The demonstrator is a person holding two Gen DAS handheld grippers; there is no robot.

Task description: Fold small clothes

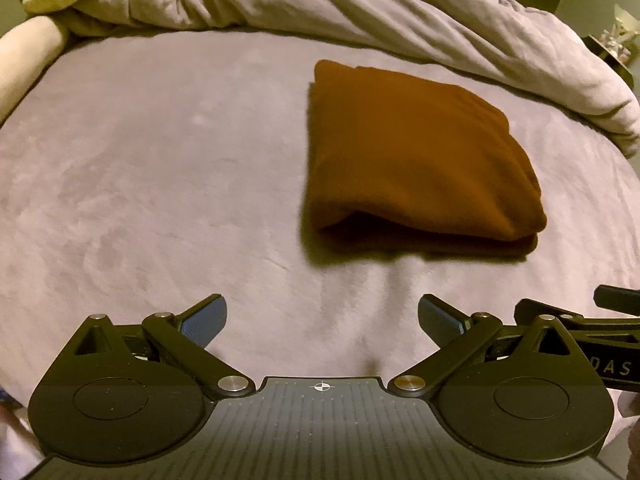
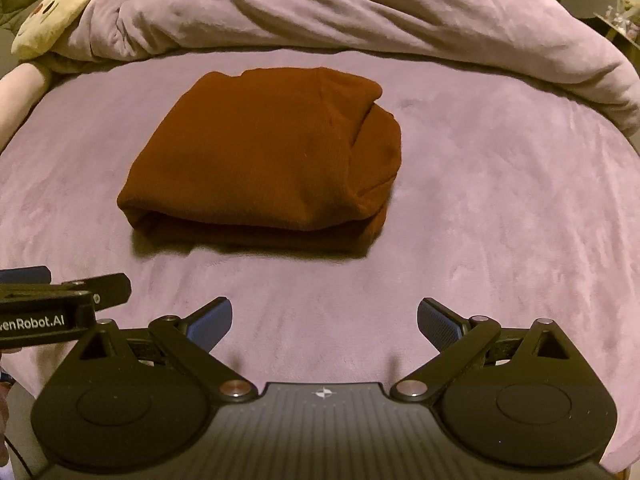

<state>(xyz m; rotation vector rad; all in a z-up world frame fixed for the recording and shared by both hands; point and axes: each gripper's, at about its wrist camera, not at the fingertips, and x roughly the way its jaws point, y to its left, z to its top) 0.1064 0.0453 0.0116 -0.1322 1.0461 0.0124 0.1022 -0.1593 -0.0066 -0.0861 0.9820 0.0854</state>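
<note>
Now: brown garment (image 2: 264,160) folded flat, long axis running away | left gripper (image 1: 322,320) spread | right gripper (image 2: 325,320) spread, empty

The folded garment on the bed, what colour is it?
Rust brown, plain, no pattern. The garment shows best in the right wrist view.

The rust-brown folded knit garment (image 2: 260,156) is matt, finely ribbed cloth. It lies on a mauve bed cover (image 2: 500,200) of soft, velvety plush, brushed in patches. The far bunched mauve duvet (image 2: 360,12) has the same fleecy nap. The left tongs (image 1: 322,320) and right tongs (image 2: 324,320) are matt black plastic with shiny metal rivets and blue textured rubbery pads (image 2: 440,322).
</note>
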